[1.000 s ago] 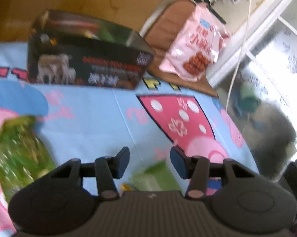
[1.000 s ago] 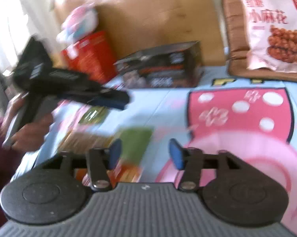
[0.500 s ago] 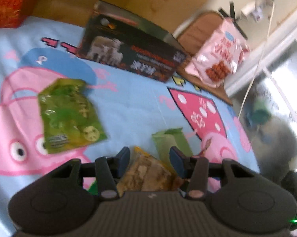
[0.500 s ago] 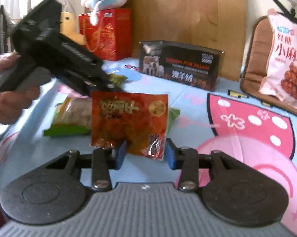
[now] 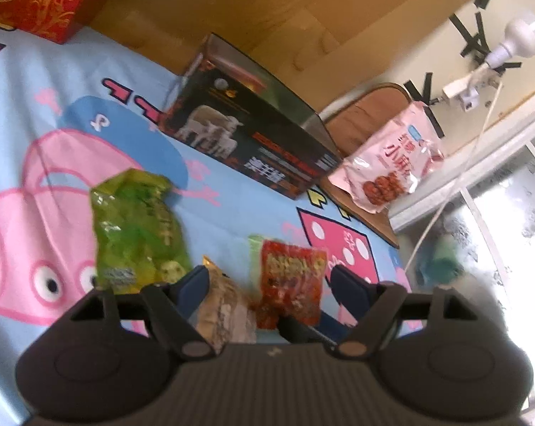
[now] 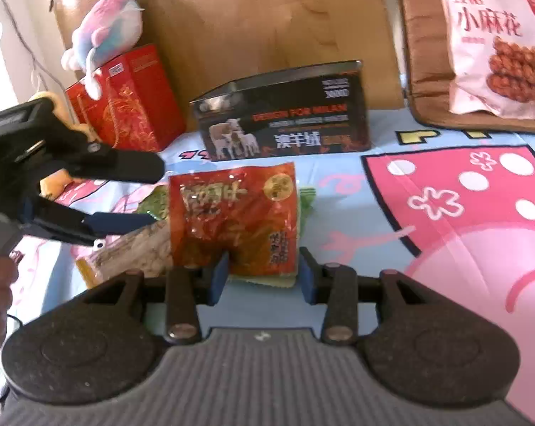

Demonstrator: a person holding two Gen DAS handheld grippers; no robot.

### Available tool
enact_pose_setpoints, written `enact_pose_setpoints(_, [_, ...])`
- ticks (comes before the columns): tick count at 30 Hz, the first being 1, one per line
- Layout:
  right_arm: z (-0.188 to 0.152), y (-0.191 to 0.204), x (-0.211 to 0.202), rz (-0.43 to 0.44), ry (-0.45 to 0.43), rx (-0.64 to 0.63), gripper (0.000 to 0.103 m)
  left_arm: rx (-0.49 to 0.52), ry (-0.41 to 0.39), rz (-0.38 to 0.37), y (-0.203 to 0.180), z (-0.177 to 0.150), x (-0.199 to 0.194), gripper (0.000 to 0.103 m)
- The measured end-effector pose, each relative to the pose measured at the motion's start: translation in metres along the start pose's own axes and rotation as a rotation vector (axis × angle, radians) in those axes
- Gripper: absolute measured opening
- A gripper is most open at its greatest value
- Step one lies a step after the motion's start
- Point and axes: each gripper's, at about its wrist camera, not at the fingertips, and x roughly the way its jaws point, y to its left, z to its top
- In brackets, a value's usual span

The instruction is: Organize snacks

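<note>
**Red packet clamped in your right gripper above the cartoon sheet**

You are working over a pale blue sheet [image 6: 356, 191] printed with large pink cartoon shapes, one a red patch with white dots and flowers. A wooden panel [image 6: 267, 17] stands behind it.

Take the black box [image 6: 285, 117] as your landmark. It stands on the sheet against the panel, showing sheep, the red line "DESIGN FOR MILAN" and white Chinese characters. Left of the box stands a red carton [image 6: 125, 106] with gold scrollwork, a pastel plush toy [image 6: 104, 32] lying on top. Right of the box a brown cushion [image 6: 423, 71] carries a pink bag [image 6: 495, 42] lettered "小麻花" above a picture of fried twists.

In front of the box, your right gripper [image 6: 264, 277] is clamped on the lower edge of a red snack packet [image 6: 235, 220], holding it upright; its yellow lettering is too blurred to read. Beneath it lie a small green pack [image 6: 306, 202] and a tan packet [image 6: 136, 252]. A green snack bag [image 5: 136, 227] lies flat left of these, nearer you than the box.

Your left gripper [image 5: 269, 284] has just been opening; its jaws stand apart, with the tan packet between them but not pinched.
</note>
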Motion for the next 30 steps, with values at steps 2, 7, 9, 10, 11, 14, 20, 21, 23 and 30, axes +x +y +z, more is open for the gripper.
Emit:
enact_pose_setpoints(2, [-0.003, 0.0, -0.004, 0.013, -0.005, -0.013, 0.044, -0.008, -0.032, 0.004, 0.004, 0.007, -0.006, 0.077])
enact_pose_setpoints(7, [-0.003, -0.009, -0.007, 0.051, -0.004, 0.021, 0.044, 0.002, -0.055, -0.011, 0.0, 0.02, -0.008, 0.077])
enact_pose_setpoints(9, [-0.002, -0.01, -0.006, 0.058, -0.004, 0.02, 0.044, 0.033, -0.009, -0.008, -0.007, 0.016, 0.005, 0.077])
enact_pose_setpoints(10, [-0.002, -0.011, -0.005, 0.061, -0.005, 0.023, 0.044, 0.046, 0.015, -0.008, -0.01, 0.013, 0.011, 0.073])
enact_pose_setpoints(11, [-0.002, -0.012, -0.005, 0.067, -0.006, 0.03, 0.044, 0.058, 0.04, -0.01, -0.013, 0.01, 0.018, 0.069])
enact_pose_setpoints(14, [-0.001, -0.02, -0.006, 0.091, -0.006, 0.064, 0.044, 0.093, 0.09, 0.002, -0.017, 0.0, 0.032, 0.049])
enact_pose_setpoints(20, [-0.002, -0.026, -0.011, 0.11, -0.029, 0.089, 0.02, 0.117, 0.116, -0.013, -0.021, -0.004, 0.037, 0.029])
enact_pose_setpoints(21, [-0.002, -0.025, -0.011, 0.098, -0.031, 0.072, 0.018, 0.124, 0.111, -0.023, -0.025, -0.003, 0.036, 0.029])
enact_pose_setpoints(23, [0.0, -0.024, -0.014, 0.093, -0.051, 0.046, 0.014, 0.147, 0.104, -0.031, -0.031, 0.002, 0.033, 0.029])
enact_pose_setpoints(30, [0.025, -0.021, -0.02, 0.092, -0.138, -0.061, 0.009, 0.208, 0.089, -0.05, -0.055, 0.031, 0.044, 0.028])
